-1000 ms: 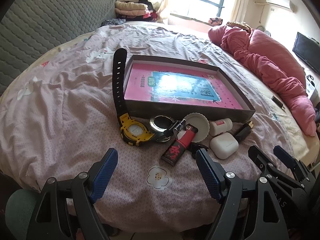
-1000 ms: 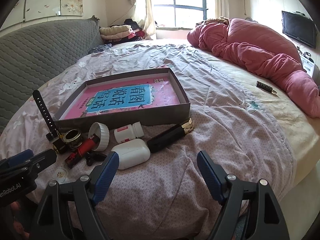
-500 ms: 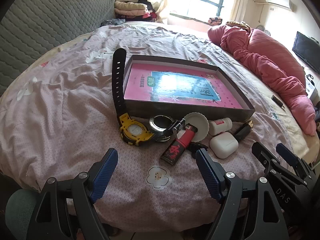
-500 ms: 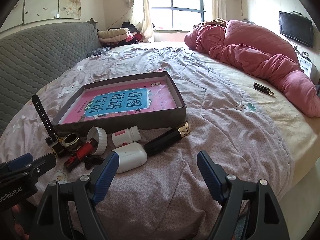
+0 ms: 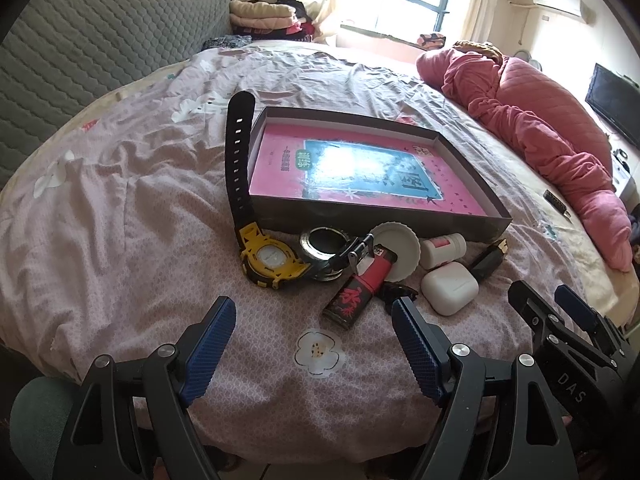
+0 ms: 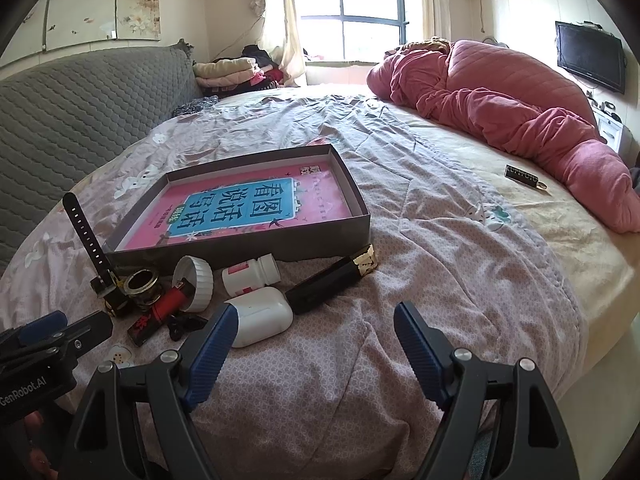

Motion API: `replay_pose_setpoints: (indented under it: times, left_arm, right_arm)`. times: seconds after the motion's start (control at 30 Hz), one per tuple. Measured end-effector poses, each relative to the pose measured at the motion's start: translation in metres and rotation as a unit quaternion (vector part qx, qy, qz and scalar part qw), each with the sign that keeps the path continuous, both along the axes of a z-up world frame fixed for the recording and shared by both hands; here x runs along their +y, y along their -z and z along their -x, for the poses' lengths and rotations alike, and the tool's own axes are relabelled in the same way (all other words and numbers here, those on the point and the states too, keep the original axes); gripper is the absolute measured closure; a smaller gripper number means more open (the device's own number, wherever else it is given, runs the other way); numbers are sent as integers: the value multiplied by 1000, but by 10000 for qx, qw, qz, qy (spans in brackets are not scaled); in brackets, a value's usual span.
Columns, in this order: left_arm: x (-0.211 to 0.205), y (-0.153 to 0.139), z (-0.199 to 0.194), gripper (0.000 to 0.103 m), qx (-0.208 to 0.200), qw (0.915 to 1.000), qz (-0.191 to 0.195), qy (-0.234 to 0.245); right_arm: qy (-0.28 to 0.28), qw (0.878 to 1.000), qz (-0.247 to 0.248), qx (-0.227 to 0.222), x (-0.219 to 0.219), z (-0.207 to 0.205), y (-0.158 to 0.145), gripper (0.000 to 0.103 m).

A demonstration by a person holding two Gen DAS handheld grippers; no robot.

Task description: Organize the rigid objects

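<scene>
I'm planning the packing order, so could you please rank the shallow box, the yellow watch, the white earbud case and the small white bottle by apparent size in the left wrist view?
1. Shallow box, clearly largest.
2. Yellow watch, counting its long black strap.
3. White earbud case.
4. Small white bottle; it lies farther from the camera than the case, so this last pair is unsure.

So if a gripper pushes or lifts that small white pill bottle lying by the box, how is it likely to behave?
The pill bottle lies on its side on the soft bedspread, so a push would probably roll it, though the wrinkled fabric may stop it soon. It looks like smooth rigid plastic: likely stiff, light, perhaps slippery. The box wall just behind it would block rolling that way.
</scene>
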State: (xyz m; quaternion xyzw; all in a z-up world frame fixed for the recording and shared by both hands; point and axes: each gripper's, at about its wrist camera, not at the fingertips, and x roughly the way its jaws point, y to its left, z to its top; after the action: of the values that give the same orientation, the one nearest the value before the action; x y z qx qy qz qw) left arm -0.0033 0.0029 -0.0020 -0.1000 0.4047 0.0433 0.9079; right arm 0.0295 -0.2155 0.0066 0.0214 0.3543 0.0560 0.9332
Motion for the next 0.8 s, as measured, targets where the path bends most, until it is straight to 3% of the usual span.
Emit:
replay_pose_setpoints:
  times: [0.37,0.8]
  left_arm:
    - [8,1,-3,22,-36,10000,-17,-58]
    - [16,21,-27,25,160,9990,-223,366]
  right_arm:
    - [15,10000,-54,54,-2,-1,2,23]
    - [116,9994,-262,202,-10,-8,7,23]
